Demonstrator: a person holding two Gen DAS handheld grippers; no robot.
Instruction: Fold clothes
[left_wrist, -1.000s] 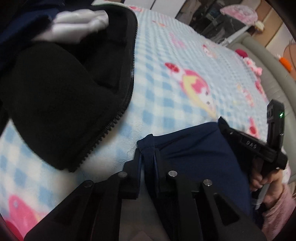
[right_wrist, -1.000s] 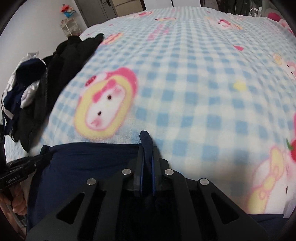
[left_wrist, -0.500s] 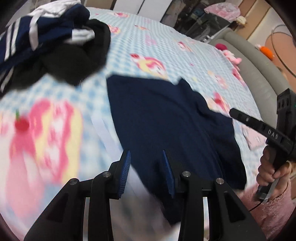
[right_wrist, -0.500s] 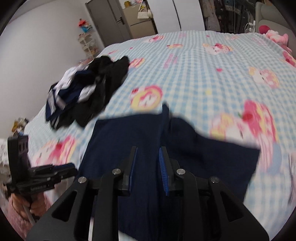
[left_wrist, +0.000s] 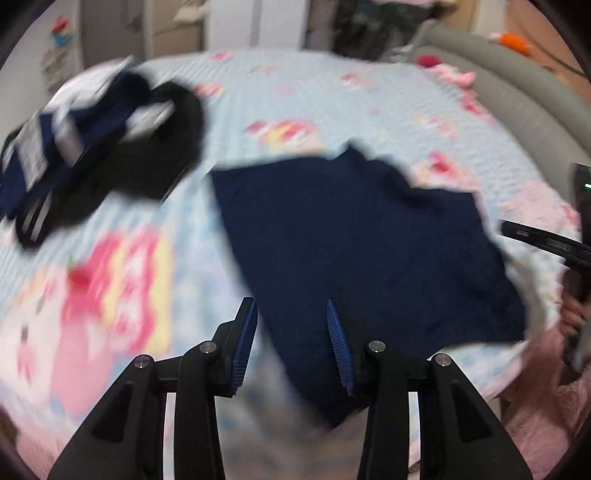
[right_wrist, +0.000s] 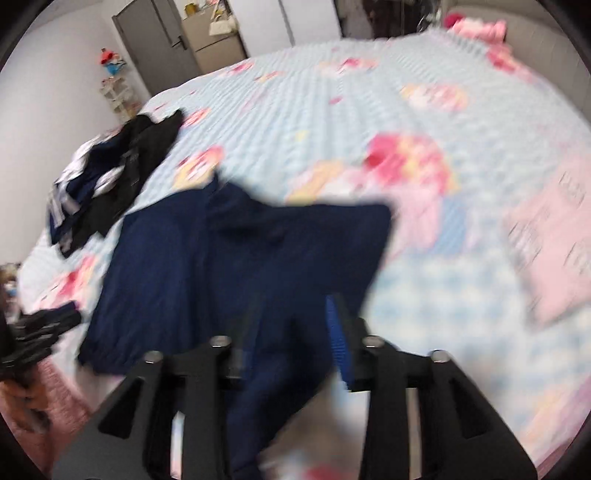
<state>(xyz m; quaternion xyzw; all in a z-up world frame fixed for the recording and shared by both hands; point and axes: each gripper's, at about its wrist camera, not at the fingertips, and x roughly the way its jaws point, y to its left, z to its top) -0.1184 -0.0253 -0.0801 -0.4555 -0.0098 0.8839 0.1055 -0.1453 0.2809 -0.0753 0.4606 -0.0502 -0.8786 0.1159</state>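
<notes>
A navy garment (left_wrist: 354, 240) lies spread on the checked blanket, also seen in the right wrist view as the navy garment (right_wrist: 229, 266). My left gripper (left_wrist: 291, 332) hangs open above its near edge, holding nothing. My right gripper (right_wrist: 291, 332) is open over the garment's near part, and nothing is between its blue pads. Both views are blurred by motion. The right gripper's body (left_wrist: 543, 240) shows at the right edge of the left wrist view, held by a hand.
A heap of black and navy-white clothes (left_wrist: 92, 158) lies at the bed's left side, seen also as the clothes heap (right_wrist: 107, 184). A grey padded bed edge (left_wrist: 517, 92) runs along the right. A pink folded item (right_wrist: 554, 243) sits on the blanket at right.
Both grippers let go of the navy garment, opened and pulled back and up from it. The garment now lies spread on the blanket.
</notes>
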